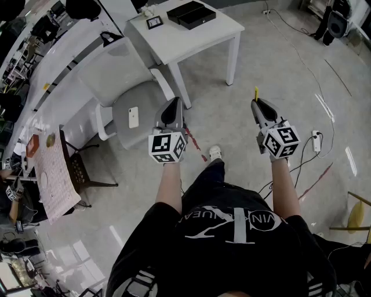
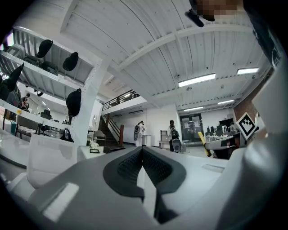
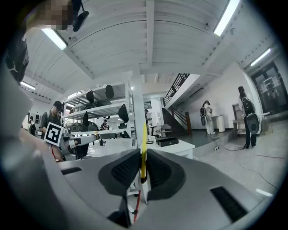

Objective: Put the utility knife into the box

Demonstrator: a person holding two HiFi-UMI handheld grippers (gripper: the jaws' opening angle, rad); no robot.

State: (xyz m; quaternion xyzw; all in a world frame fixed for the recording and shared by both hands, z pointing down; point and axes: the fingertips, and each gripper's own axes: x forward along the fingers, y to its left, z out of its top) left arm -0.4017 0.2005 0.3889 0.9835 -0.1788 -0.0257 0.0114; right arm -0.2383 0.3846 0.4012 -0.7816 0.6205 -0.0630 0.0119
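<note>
The utility knife point(image 1: 255, 93) is not at the desk point(image 1: 191, 39) yet. It hangs over the bare floor, on the person's side of the desk and well apart from it, clamped in the right gripper point(image 1: 257, 104). In the right gripper view the jaws are closed on it point(image 3: 143, 148). It shows as a thin yellow strip seen edge-on, its flat sides pressed against the dark ribbed pads point(image 3: 124, 168) and its far end sticking out past the jaw tips. That hold probably suits the job: the flat faces give the textured pads a broad, non-slip seat, and the free end can lead the way into the box. The box point(image 1: 191, 14) is shallow, black, rectangular and matte. It sits on the part of the desk farthest from the person, and whether a lid lies offset on it cannot be told. The desk is white, smooth and square-legged, and the right gripper view shows the box point(image 3: 166, 141) resting on its top, straight ahead past the jaws. The left gripper point(image 1: 173, 103) is level with the right one, also short of the desk. Its jaws are pressed together with nothing between them point(image 2: 142, 152), so it seems to be simply carried along. Both grippers have grey moulded plastic shells, each with a cube of black-and-white markers. A grey-and-white chair point(image 1: 119, 78) stands just beside the desk's near-left corner with a white phone point(image 1: 133, 117) lying on its seat. It is off the straight line to the box, so the approach looks unobstructed.
</note>
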